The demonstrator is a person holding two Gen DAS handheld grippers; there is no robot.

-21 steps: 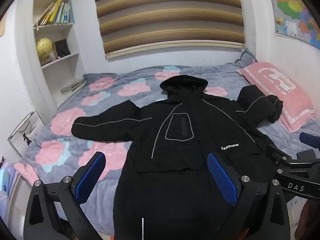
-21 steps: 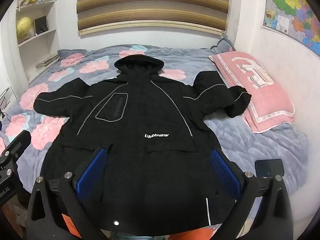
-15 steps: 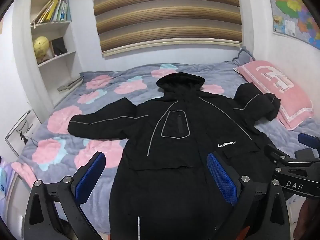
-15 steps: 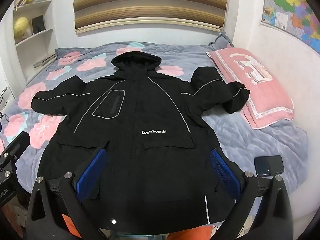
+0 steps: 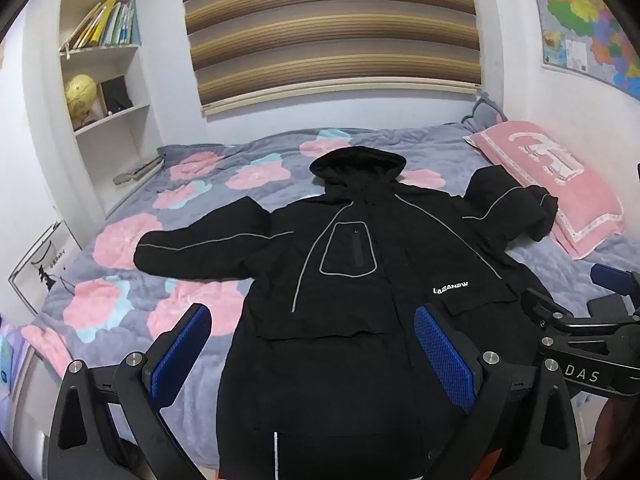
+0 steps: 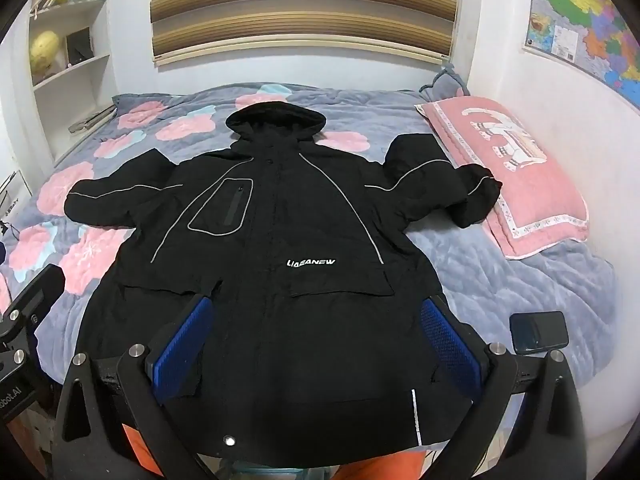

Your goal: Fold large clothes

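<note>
A large black hooded jacket (image 5: 360, 280) with grey piping lies face up and spread out on the bed, hood toward the window; it also shows in the right wrist view (image 6: 280, 264). Its left sleeve (image 6: 120, 200) is stretched out flat; its right sleeve (image 6: 448, 188) is bent against the pillow. My left gripper (image 5: 312, 344) is open and empty, held above the jacket's lower left part. My right gripper (image 6: 316, 332) is open and empty above the hem. The right gripper's body also shows at the right edge of the left wrist view (image 5: 580, 344).
The bed has a grey quilt with pink flowers (image 5: 120, 304). A pink pillow (image 6: 508, 168) lies at the right by the wall. A dark phone (image 6: 540, 332) lies on the quilt right of the hem. A bookshelf (image 5: 104, 80) stands at the left.
Both views have shifted slightly: the jacket sits a little lower and nearer in the frames. Both grippers stay open and empty.
</note>
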